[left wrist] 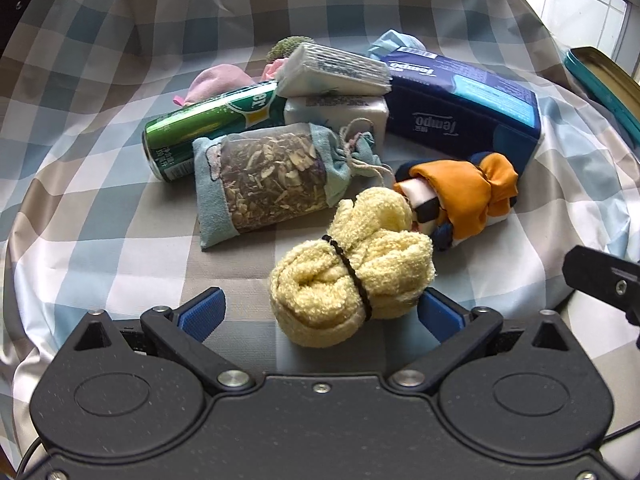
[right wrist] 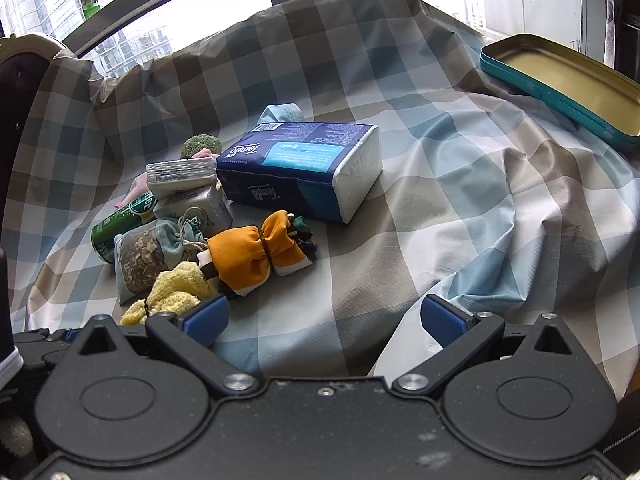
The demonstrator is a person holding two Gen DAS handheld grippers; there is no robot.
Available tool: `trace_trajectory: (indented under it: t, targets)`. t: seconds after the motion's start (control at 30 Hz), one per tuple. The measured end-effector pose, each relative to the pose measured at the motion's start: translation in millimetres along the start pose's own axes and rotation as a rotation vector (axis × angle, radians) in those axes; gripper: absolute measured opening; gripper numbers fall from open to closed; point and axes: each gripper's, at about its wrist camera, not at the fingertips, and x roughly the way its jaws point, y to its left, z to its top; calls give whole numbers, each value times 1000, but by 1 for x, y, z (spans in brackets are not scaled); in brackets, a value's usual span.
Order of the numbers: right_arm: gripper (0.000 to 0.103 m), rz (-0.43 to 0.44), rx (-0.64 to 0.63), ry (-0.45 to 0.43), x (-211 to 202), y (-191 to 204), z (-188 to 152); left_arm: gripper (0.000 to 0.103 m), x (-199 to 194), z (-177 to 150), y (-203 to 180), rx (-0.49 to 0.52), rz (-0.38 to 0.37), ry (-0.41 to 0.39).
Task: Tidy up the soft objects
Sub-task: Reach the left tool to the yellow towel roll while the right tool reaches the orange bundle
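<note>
A rolled yellow towel (left wrist: 352,264) bound with a black band lies on the checked cloth, between the open fingers of my left gripper (left wrist: 320,312), nearer the right finger. Behind it lie an orange cloth bundle (left wrist: 468,196), a herb sachet (left wrist: 264,180), a green can (left wrist: 208,124), small tissue packs (left wrist: 336,72) and a blue Tempo tissue pack (left wrist: 464,100). My right gripper (right wrist: 324,320) is open and empty over bare cloth, right of the towel (right wrist: 172,296) and in front of the orange bundle (right wrist: 256,256) and the Tempo pack (right wrist: 304,164).
An open teal tin (right wrist: 560,88) with a gold inside rests at the back right; its edge shows in the left wrist view (left wrist: 604,80). A pink cloth (left wrist: 220,80) and a green fuzzy item (left wrist: 288,46) lie behind the can. The checked cloth (right wrist: 460,200) is rumpled at right.
</note>
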Motion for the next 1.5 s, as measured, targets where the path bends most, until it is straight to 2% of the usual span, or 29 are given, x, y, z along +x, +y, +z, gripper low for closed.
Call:
trace_trajectory:
  t: [0.17, 0.23, 0.37, 0.6, 0.87, 1.1, 1.4, 1.5]
  targets:
    - [102, 6, -28, 16, 12, 9, 4, 100, 4, 7, 29, -46, 81, -3]
    - [102, 13, -45, 19, 17, 15, 5, 101, 6, 8, 40, -70, 89, 10]
    - [102, 24, -91, 17, 27, 30, 9, 101, 11, 8, 50, -92, 83, 42]
    - [102, 35, -168, 33, 53, 51, 20, 100, 25, 3, 50, -69, 77, 91]
    - [103, 40, -225, 56, 87, 67, 26, 101, 30, 5, 59, -84, 40, 98]
    - [103, 31, -163, 62, 116, 65, 24, 101, 29, 3, 59, -75, 38, 94]
    - [103, 40, -198, -5, 119, 62, 15, 101, 30, 4, 58, -73, 38, 102]
    - [102, 57, -172, -6, 117, 57, 16, 97, 27, 4, 60, -76, 19, 93]
